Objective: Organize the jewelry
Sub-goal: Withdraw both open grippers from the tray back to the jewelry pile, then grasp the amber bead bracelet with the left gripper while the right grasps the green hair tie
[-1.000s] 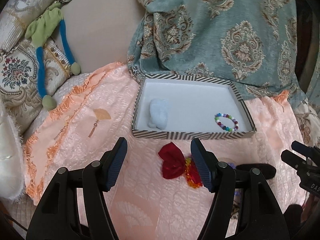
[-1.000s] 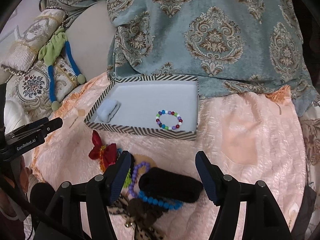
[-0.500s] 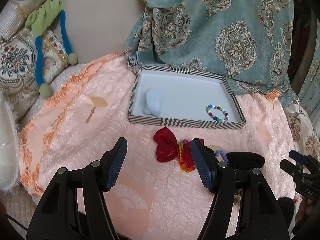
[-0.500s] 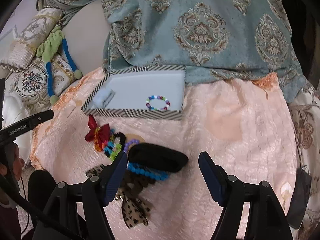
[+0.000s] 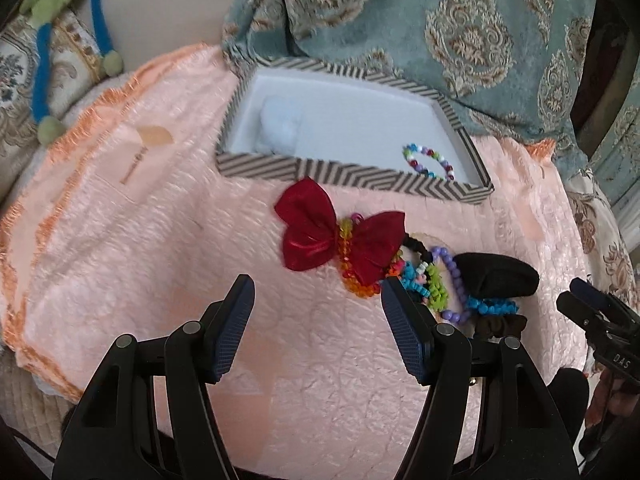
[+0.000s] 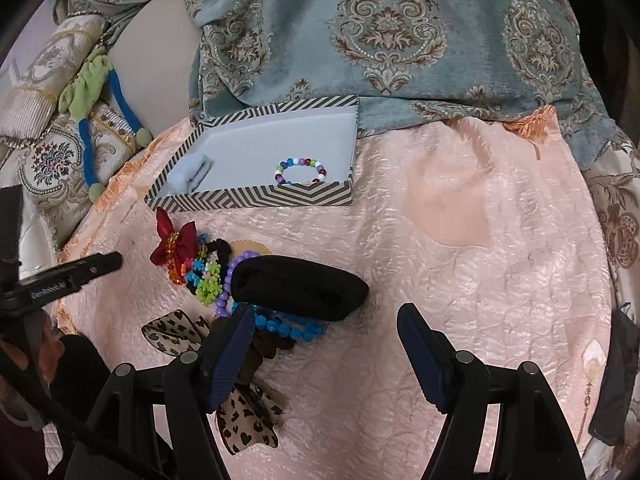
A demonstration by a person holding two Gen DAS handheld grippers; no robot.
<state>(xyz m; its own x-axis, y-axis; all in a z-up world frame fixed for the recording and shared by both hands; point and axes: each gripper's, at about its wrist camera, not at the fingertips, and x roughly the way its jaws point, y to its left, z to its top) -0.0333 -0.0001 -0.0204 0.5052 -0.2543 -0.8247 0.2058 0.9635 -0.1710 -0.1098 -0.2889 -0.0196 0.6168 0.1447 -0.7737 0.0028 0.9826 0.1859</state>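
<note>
Both grippers, left (image 5: 316, 304) and right (image 6: 326, 332), fingers wide, empty; heap (image 6: 224, 276) unsorted. Striped box (image 6: 256, 200) likely collects jewelry; bracelet (image 6: 301, 170) inside.

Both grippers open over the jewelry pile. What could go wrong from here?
1. The red bow, orange bead bracelet and neon pieces overlap, so the left gripper may lift several at once.
2. The right gripper straddles the black pad lying on the blue bracelet; it may drag both.

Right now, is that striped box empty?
No. The open striped box holds a multicoloured bead bracelet and a pale blue fluffy piece.
</note>
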